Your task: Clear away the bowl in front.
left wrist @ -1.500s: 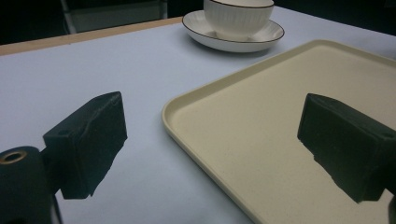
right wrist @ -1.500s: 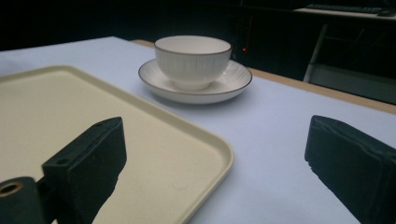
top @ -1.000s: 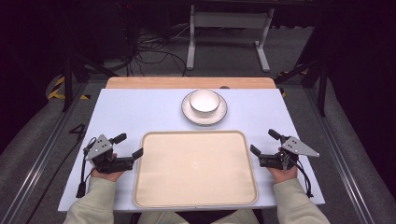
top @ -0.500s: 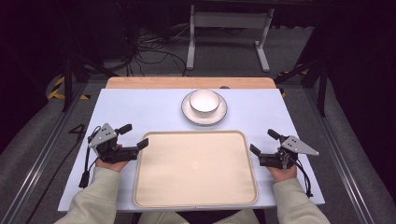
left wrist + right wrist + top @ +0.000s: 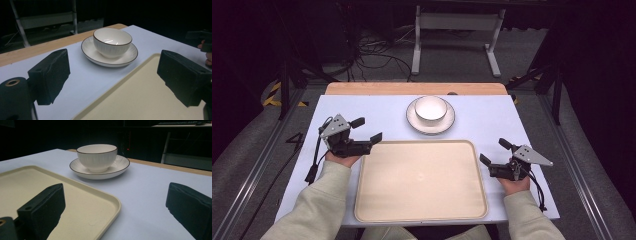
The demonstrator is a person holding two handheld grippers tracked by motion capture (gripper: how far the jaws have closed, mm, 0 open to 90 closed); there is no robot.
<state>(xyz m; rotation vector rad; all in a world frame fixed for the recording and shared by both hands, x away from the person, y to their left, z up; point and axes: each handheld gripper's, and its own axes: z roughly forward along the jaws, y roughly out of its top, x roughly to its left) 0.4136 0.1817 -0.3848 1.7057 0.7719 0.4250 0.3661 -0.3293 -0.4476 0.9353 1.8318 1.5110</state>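
Stage: start of the job, nothing handled yet. White bowl [image 5: 430,108] sits in its saucer [image 5: 430,126] near the far edge of the tabletop [image 5: 362,107], at its middle. Beige tray [image 5: 421,181] lies bare along the near edge.

Left claw [image 5: 366,129]: wide open, nothing between the jaws, raised just beside the tray's far-left corner and aimed at the bowl. Right claw [image 5: 495,152]: also wide open and holding nothing, near the tray's right rim.

Judged remaining: reach, grasp, and probably move the crockery onto the tray.

Left gripper view shows the inside of the bowl [image 5: 112,42], bare; right gripper view gives its ribbed wall [image 5: 97,157] and the tray lip [image 5: 117,206] side-on.
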